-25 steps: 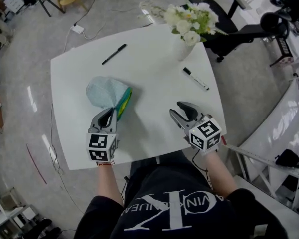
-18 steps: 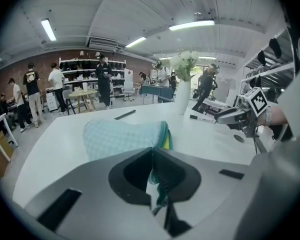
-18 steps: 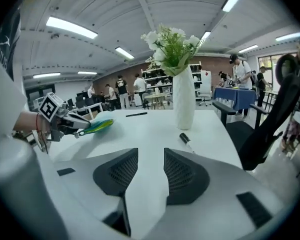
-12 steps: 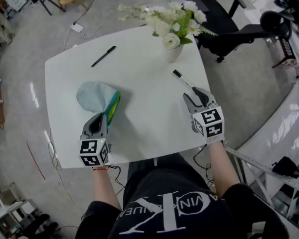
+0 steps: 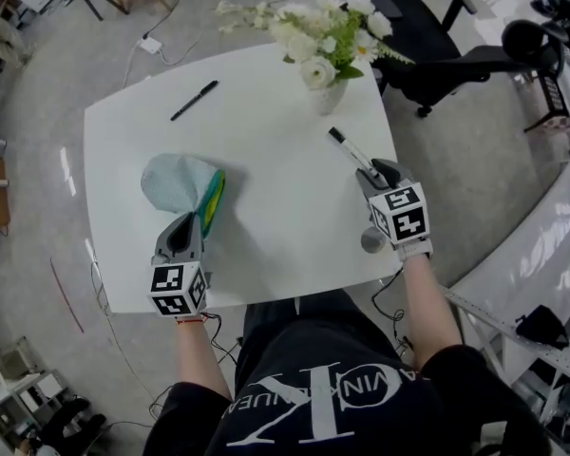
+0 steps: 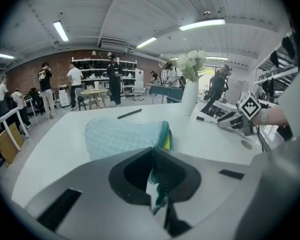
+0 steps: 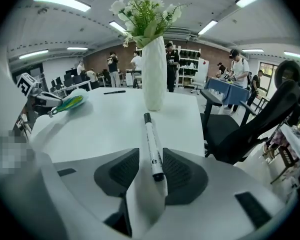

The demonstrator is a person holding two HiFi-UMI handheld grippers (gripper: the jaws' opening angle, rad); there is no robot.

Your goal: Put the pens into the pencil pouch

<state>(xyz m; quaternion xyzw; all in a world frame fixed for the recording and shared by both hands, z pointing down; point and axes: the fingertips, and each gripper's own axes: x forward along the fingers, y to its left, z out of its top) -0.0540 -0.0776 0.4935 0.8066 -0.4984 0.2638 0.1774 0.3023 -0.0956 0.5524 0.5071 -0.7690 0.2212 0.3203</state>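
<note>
The pouch (image 5: 176, 180) at the tabletop's (image 5: 275, 141) nine o'clock is matt pale-blue cloth with a fine check. The tabletop is smooth, white, faintly shiny; the marker (image 5: 350, 150) at three o'clock is smooth white plastic, black-capped.

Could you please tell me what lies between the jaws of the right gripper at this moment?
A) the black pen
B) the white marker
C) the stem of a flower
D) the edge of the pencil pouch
B: the right gripper view shows the white marker lying lengthwise between the jaws of the right gripper, which are closing on it, while the black pen lies far off, untouched.
</note>
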